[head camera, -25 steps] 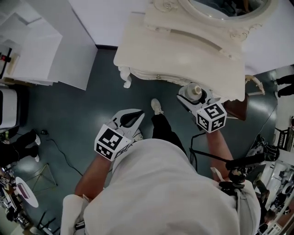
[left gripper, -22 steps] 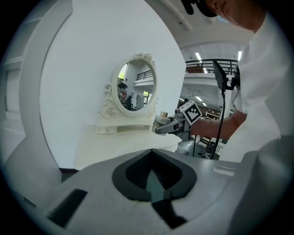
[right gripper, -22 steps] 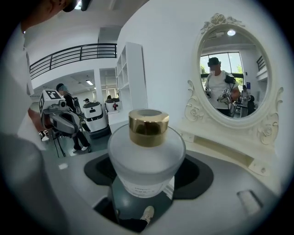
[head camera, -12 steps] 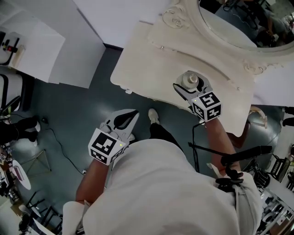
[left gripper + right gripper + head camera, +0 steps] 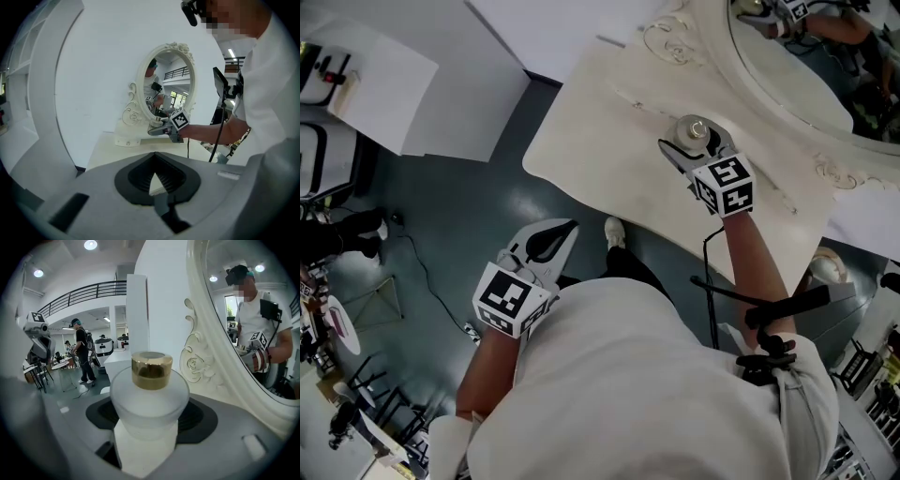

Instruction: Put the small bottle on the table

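Observation:
The small bottle (image 5: 694, 129), frosted white with a gold cap, sits upright between the jaws of my right gripper (image 5: 695, 142), which is shut on its body. It is over the cream dressing table (image 5: 600, 141), close to the oval mirror (image 5: 787, 66). In the right gripper view the bottle (image 5: 150, 394) fills the middle, with the mirror's carved frame (image 5: 197, 357) just to its right. Whether the bottle's base touches the table is hidden. My left gripper (image 5: 567, 228) is shut and empty, over the floor in front of the table edge. Its view shows the right gripper (image 5: 164, 129) by the mirror (image 5: 166, 79).
White boxes and panels (image 5: 384, 84) stand at the upper left on the dark floor (image 5: 441, 216). The person's shoe (image 5: 619, 232) is under the table's front edge. A cable (image 5: 422, 291) trails on the floor. People and stands (image 5: 82, 352) show far behind the table.
The right gripper has carried the bottle from the table's front edge inward over the top, toward the mirror. The left gripper has followed, still over the floor.

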Demonstrator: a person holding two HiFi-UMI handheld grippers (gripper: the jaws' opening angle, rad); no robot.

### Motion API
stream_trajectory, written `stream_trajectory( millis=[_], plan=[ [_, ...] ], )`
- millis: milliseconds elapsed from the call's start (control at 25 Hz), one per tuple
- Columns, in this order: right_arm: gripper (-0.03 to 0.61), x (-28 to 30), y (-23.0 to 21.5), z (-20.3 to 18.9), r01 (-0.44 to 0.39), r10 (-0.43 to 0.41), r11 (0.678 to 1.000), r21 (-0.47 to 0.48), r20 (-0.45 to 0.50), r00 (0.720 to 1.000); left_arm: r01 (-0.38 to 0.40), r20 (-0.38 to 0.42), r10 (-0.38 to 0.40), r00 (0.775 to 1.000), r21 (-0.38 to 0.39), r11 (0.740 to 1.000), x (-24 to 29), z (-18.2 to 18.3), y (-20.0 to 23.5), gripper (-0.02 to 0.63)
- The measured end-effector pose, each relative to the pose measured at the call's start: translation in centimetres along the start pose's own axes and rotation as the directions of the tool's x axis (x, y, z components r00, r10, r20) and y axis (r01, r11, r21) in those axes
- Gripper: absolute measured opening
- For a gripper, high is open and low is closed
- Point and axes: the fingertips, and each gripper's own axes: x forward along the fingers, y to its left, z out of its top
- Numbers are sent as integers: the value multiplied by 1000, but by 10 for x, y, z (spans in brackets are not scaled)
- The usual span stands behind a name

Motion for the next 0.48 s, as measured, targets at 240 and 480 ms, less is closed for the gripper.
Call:
stream_trajectory(
  millis=[240, 480],
  plan=[
    [339, 28, -34, 3, 7, -7, 1000, -13, -10, 1000, -39, 3, 39, 999, -19, 999, 9, 7, 11, 3],
    [339, 59, -52, 9, 9, -9, 999, -34, -14, 1000, -99, -1, 99, 995, -49, 994, 3, 4, 20, 3]
  ],
)
